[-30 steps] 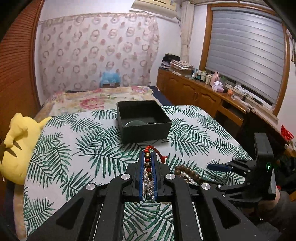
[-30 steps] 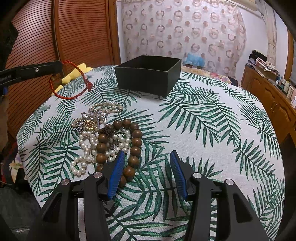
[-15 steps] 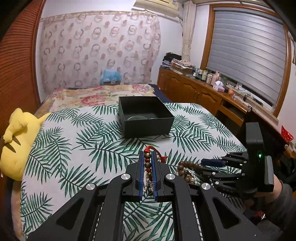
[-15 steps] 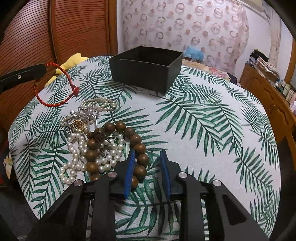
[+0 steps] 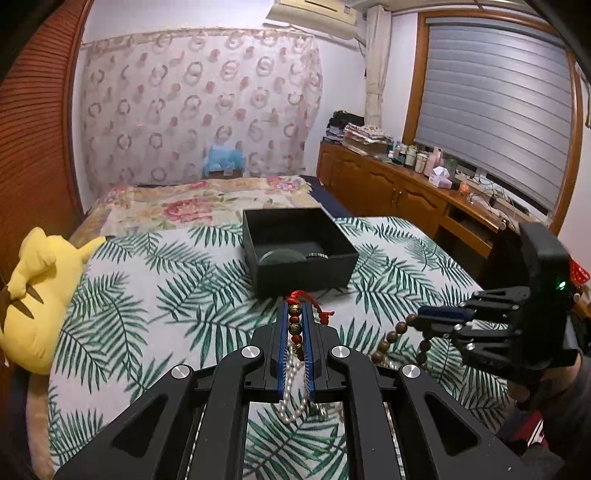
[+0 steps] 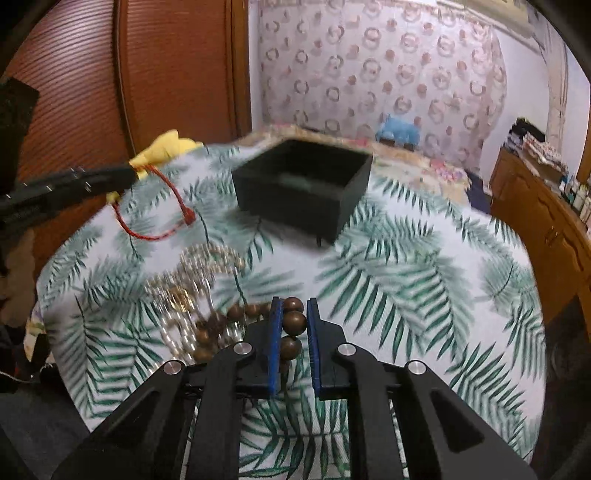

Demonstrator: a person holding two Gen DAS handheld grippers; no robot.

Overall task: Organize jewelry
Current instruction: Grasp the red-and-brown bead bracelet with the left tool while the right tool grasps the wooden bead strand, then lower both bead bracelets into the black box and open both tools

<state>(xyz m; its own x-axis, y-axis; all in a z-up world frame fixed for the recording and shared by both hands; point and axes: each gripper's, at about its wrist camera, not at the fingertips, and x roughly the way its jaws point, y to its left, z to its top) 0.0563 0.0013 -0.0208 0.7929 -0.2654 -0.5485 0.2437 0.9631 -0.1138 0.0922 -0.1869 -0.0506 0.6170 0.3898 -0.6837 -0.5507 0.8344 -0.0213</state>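
Bedroom, indoor light, fairly dim. Landmark: bed (image 5: 207,203) with floral cover, centre of the left wrist view. Behind the bed, a wall hanging (image 5: 199,107) printed with pink rings. Left of the bed, reddish slatted wooden panels (image 5: 33,122). Right of the bed, a low wooden cabinet run (image 5: 388,188) under a window with a grey blind (image 5: 495,122); bottles and clutter on top. Air conditioner (image 5: 314,14) high above the bed.

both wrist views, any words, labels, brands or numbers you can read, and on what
None can be read.
Black box: no print shows on its walls.
Bottles on the wooden counter: any labels are too small to read.
Air conditioner: no readable mark.
Left gripper and right gripper: no markings visible; the right wrist view is motion-blurred.
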